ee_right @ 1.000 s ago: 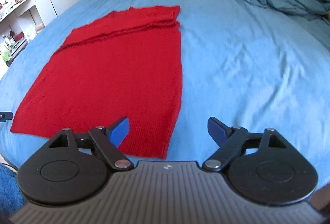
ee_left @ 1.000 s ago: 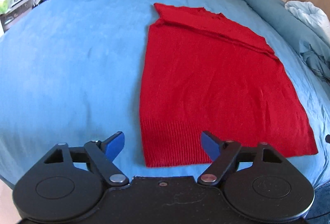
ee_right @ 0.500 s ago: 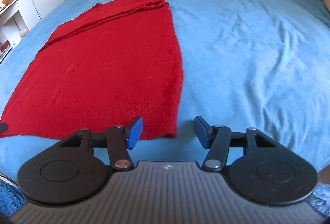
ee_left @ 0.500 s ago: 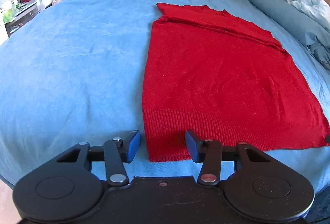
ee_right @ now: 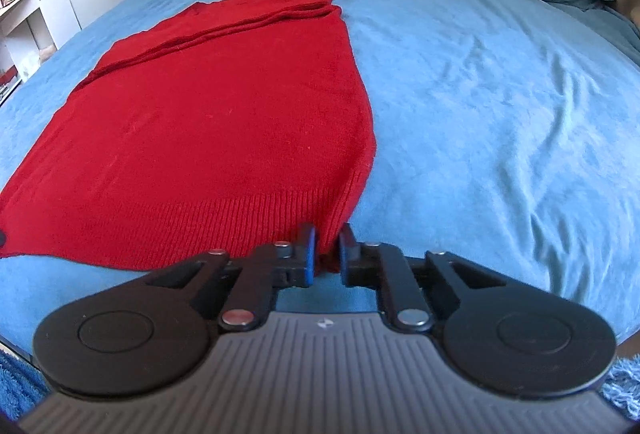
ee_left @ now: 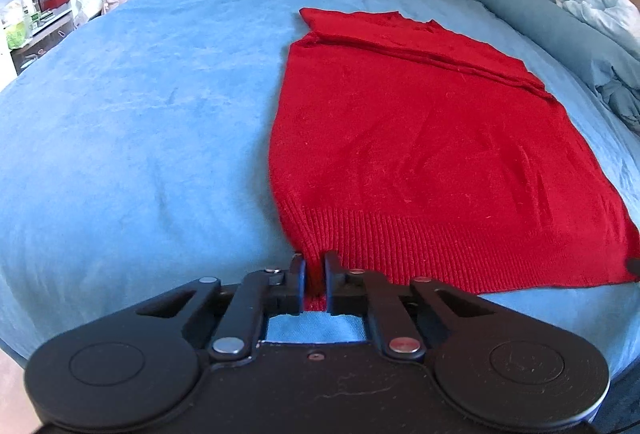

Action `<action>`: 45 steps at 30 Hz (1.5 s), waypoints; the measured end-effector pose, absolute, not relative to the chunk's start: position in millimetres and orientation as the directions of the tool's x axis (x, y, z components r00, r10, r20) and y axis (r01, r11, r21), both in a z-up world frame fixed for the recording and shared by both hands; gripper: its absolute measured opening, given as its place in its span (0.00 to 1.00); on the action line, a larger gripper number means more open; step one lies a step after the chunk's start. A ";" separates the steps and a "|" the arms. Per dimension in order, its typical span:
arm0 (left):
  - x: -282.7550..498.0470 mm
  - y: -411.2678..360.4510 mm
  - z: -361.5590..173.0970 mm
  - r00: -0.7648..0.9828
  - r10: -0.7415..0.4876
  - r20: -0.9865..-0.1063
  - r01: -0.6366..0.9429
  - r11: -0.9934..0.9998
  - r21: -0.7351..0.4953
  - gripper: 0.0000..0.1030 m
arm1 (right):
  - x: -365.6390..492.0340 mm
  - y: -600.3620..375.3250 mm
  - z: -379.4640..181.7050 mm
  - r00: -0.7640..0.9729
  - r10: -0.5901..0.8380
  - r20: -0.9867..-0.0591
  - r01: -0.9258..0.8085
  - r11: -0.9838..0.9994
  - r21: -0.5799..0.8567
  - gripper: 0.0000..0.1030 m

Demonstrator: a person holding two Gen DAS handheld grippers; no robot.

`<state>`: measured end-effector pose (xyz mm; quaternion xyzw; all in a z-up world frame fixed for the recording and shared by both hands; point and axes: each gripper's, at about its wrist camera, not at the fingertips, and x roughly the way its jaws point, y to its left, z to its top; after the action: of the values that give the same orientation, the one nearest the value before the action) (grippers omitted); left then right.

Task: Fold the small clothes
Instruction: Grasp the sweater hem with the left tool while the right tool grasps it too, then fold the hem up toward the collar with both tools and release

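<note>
Sweater (ee_left: 420, 162) corners hidden between jaws

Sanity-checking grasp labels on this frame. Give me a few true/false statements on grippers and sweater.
1. The left gripper is shut on the red sweater at its ribbed hem corner. True.
2. The right gripper is open and clear of the fabric. False: it is pinching the other hem corner.
3. The sweater lies on a blue bedsheet. True.
4. The sweater's sleeves are spread out to the sides. False: they are folded across the far end.
5. The sweater is already folded in half, hem to collar. False: it lies at full length.
</note>
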<state>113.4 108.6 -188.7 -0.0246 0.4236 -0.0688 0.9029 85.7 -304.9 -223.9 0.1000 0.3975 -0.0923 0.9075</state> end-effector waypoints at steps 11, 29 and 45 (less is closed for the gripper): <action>104.0 112.4 -149.4 0.668 -0.154 -0.728 0.102 0.988 -0.116 0.05 | 77.3 -316.8 -190.8 0.728 -0.052 -0.684 0.257 0.945 0.202 0.20; 378.6 26.4 11.0 0.866 -0.057 -0.497 0.043 0.998 -0.040 0.05 | 345.2 -394.5 -17.4 0.859 0.036 -0.510 0.219 0.875 0.431 0.19; 580.7 -12.5 -149.5 0.692 0.101 -0.715 -0.066 0.995 0.076 0.23 | 599.7 -417.0 -189.9 0.739 -0.071 -0.670 0.347 0.892 0.288 0.24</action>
<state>580.7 -12.5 -149.5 0.0224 0.3899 0.0452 0.9195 599.7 -417.0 -189.9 0.2014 0.3428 -0.1149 0.9103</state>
